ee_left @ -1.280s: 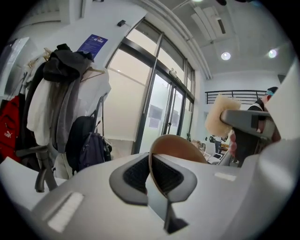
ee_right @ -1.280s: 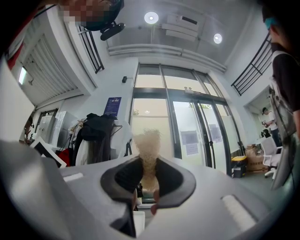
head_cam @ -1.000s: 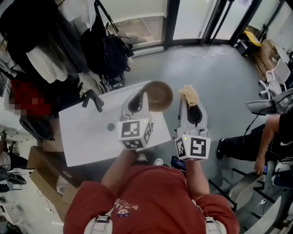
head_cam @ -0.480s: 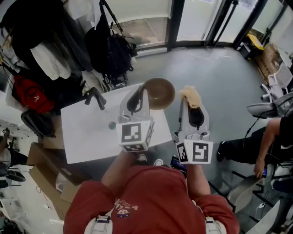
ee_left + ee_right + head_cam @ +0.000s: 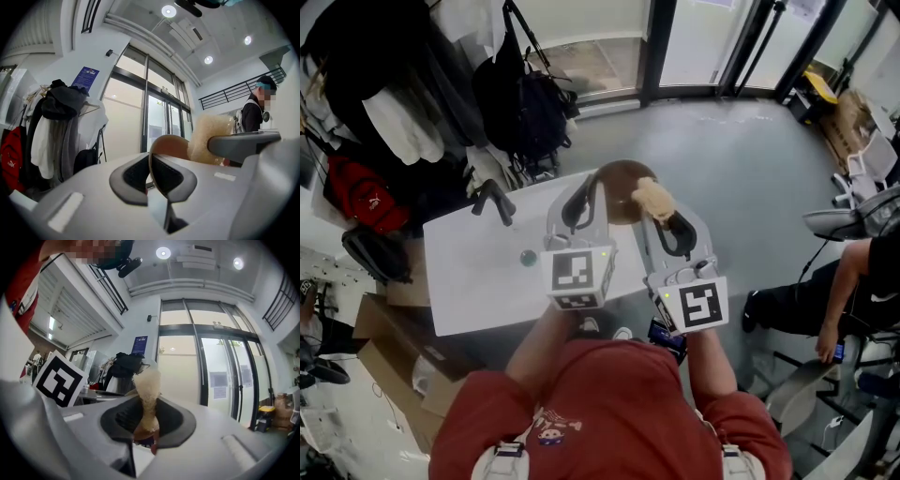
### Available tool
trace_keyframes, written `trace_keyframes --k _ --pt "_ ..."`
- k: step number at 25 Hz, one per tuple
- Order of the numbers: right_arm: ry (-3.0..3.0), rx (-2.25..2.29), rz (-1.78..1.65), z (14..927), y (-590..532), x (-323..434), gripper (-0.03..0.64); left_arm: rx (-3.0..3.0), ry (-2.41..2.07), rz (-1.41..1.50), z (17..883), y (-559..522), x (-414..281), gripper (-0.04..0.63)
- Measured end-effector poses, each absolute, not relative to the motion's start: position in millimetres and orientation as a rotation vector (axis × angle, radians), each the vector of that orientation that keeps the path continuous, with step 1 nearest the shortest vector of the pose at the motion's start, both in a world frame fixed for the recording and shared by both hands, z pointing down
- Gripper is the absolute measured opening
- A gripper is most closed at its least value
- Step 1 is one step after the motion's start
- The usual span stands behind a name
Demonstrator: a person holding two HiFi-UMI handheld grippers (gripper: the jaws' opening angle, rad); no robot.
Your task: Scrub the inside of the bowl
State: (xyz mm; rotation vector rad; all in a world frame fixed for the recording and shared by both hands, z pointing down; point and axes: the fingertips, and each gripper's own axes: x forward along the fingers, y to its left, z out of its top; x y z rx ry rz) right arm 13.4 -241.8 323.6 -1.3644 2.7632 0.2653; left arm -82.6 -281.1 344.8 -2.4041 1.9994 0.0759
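Much of the bowl (image 5: pixel 623 185) is covered in the head view by the two tools, so that only its brown far part is seen over the far right corner of the white table (image 5: pixel 478 281); whether it touches the table cannot be told. In the left gripper view the bowl's thin rim is seen clamped edge-on between the nearly closed jaws of the left gripper (image 5: pixel 152 171), and the inside of the bowl is turned away from that camera. A pale yellow sponge (image 5: pixel 147 383) is pinched at its lower end by the right gripper (image 5: pixel 146 420), with its upper end flaring free above the pads. The sponge is placed at the bowl's right rim, but actual contact cannot be settled. Near the table's left part a small dark round object (image 5: pixel 526 258) is too small to be named, and a black object (image 5: pixel 492 202) at the far left corner is hard to make out. The table is surrounded by a grey floor (image 5: pixel 722 159), glass doors (image 5: pixel 694 37), hung coats (image 5: pixel 384 103), a black backpack (image 5: pixel 525 103), a red bag (image 5: pixel 361 197) and cardboard boxes (image 5: pixel 389 361); a seated person (image 5: pixel 853 281) is cut off at the right edge.
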Motion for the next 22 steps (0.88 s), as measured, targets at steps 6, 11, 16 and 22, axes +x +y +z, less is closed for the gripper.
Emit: trace_keyframes --k 6,11,16,22 --pt "2.93 -1.332 0.398 335 -250 -3 0.075 -2.373 1.951 0.042 338 -278 -76 0.021" --pt "3.076 -1.315 0.642 347 -255 -13 0.075 -2.376 1.923 0.006 339 -277 -73 0.021" --pt "3.189 -1.298 0.876 355 -258 -16 0.075 -2.374 1.905 -0.031 339 -279 -71 0.023" --pt "3.283 -1.235 1.113 367 -259 -16 0.075 -2.388 1.9 -0.053 342 -281 -69 0.025"
